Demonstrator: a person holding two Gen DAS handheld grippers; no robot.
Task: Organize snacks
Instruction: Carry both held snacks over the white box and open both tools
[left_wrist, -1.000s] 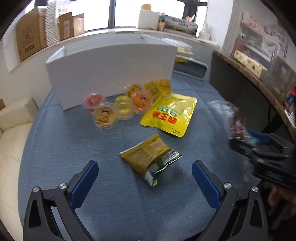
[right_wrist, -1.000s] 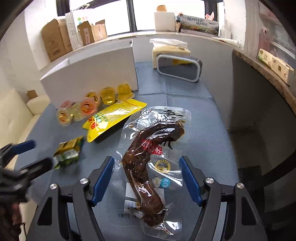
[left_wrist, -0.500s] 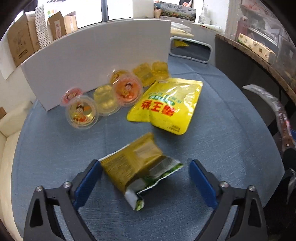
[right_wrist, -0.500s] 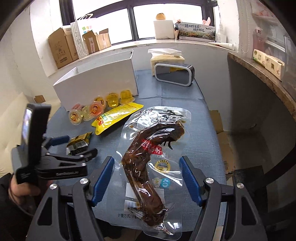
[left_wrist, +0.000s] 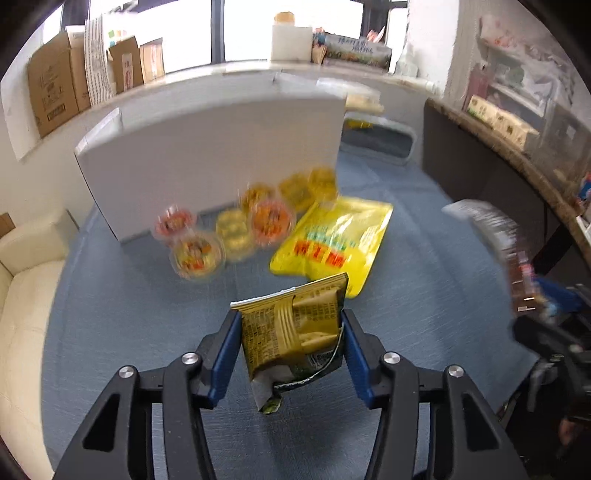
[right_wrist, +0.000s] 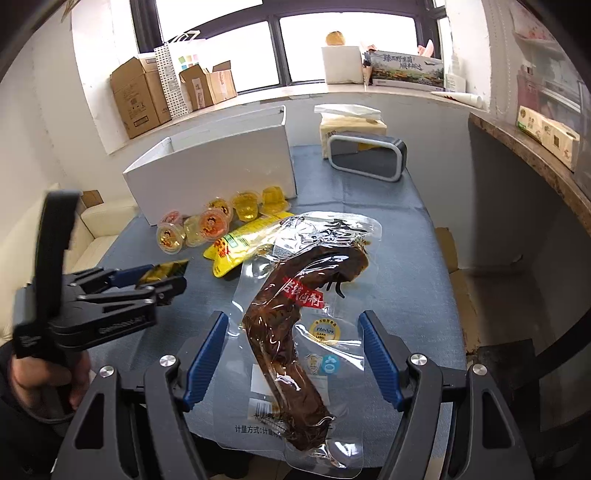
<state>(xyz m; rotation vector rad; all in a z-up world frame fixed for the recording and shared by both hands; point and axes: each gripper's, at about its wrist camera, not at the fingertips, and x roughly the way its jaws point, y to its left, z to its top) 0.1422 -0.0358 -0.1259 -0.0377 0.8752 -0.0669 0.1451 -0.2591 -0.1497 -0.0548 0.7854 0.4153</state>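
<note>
A crumpled gold snack packet (left_wrist: 291, 332) sits between the blue pads of my left gripper (left_wrist: 291, 319), whose jaws are closing; both pads press its sides and it hangs above the blue table (left_wrist: 129, 314). In the right wrist view that left gripper (right_wrist: 162, 275) shows at the left with the gold packet (right_wrist: 166, 268) in its tip. My right gripper (right_wrist: 291, 325) is shut on a clear vacuum pack of dark brown meat (right_wrist: 295, 295), held off the table. Several jelly cups (left_wrist: 236, 225) and a yellow pouch (left_wrist: 332, 240) lie before the open white box (left_wrist: 210, 147).
A grey-rimmed case (right_wrist: 369, 157) and a tissue pack (right_wrist: 351, 125) stand at the table's far end. A cream sofa (left_wrist: 26, 277) lies left of the table, a dark counter (left_wrist: 480, 166) to the right. Cardboard boxes (right_wrist: 136, 96) line the window sill.
My left gripper came down around the gold packet, closed on it and lifted it off the table. The right gripper kept its hold on the meat pack and barely moved.
</note>
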